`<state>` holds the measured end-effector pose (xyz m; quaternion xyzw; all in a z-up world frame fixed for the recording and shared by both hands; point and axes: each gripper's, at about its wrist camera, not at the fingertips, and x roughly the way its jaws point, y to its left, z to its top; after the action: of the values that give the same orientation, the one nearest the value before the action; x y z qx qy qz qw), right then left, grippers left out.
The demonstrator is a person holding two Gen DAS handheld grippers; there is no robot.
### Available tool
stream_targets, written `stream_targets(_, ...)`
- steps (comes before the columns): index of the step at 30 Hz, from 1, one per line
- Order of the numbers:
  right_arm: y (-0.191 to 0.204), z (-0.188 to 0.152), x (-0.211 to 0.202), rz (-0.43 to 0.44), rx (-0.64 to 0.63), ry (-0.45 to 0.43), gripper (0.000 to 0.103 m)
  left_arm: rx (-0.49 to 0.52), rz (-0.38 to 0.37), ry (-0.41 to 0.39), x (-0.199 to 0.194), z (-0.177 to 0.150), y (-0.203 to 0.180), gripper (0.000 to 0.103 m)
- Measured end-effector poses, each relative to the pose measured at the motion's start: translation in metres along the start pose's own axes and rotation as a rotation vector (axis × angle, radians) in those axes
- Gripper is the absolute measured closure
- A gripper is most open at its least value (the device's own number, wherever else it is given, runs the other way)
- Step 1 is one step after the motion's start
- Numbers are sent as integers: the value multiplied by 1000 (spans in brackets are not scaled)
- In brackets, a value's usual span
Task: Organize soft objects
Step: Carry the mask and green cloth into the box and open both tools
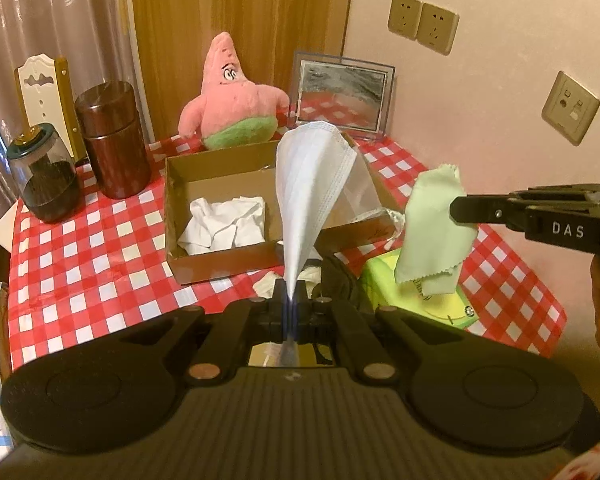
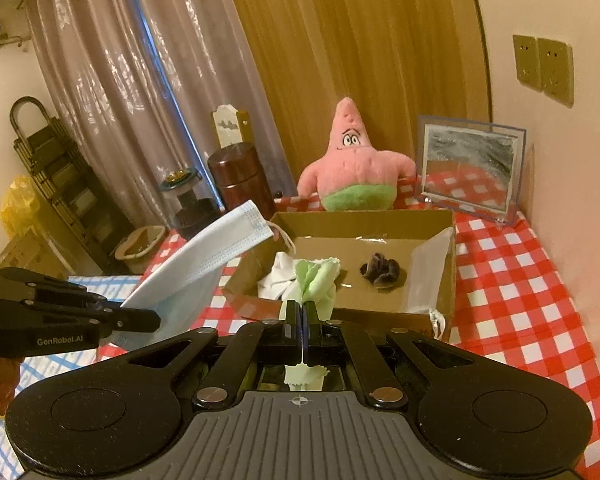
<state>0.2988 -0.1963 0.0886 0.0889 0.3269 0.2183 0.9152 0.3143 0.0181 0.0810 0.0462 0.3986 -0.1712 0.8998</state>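
Observation:
My left gripper [image 1: 290, 294] is shut on a white face mask [image 1: 314, 184] and holds it up in front of the open cardboard box [image 1: 176, 216]; the mask also shows in the right wrist view [image 2: 208, 264]. My right gripper [image 2: 302, 312] is shut on a light green cloth [image 2: 316, 280], held above the box's near edge [image 2: 236, 300]; the cloth hangs from it in the left wrist view [image 1: 434, 228]. The box holds a crumpled white cloth [image 1: 224, 224], a dark scrunchie [image 2: 382, 270] and a clear plastic bag [image 2: 430, 268].
A pink starfish plush [image 1: 228, 100] stands behind the box, a picture frame [image 1: 342, 94] to its right. A brown canister [image 1: 114, 140] and a dark jar [image 1: 46, 174] stand at left. A green tissue pack [image 1: 420, 300] and dark item [image 1: 340, 280] lie on the checked tablecloth [image 1: 92, 260].

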Motion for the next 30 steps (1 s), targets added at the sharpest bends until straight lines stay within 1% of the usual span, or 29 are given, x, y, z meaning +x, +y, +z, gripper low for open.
stream_targets(7, 0, -1, -7, -2, 2, -3, 102, 11, -3, 0, 2, 14, -1, 102)
stream_targets(13, -9, 7, -1, -13, -2, 0, 102, 63, 13, 17, 19, 36, 1, 102)
stream_targets(20, -32, 27, 20, -38, -7, 7, 102, 89, 26, 36, 56, 68, 7, 102)
stream_targets(26, -47, 49, 47, -55, -25, 12, 102, 113, 50, 40, 90, 92, 20, 102)
stream_targets(29, -53, 58, 65, -58, -36, 23, 102, 133, 29, 38, 109, 102, 31, 102)
stream_targets(30, -54, 60, 70, -59, -38, 27, 102, 137, 34, 47, 117, 104, 35, 102)
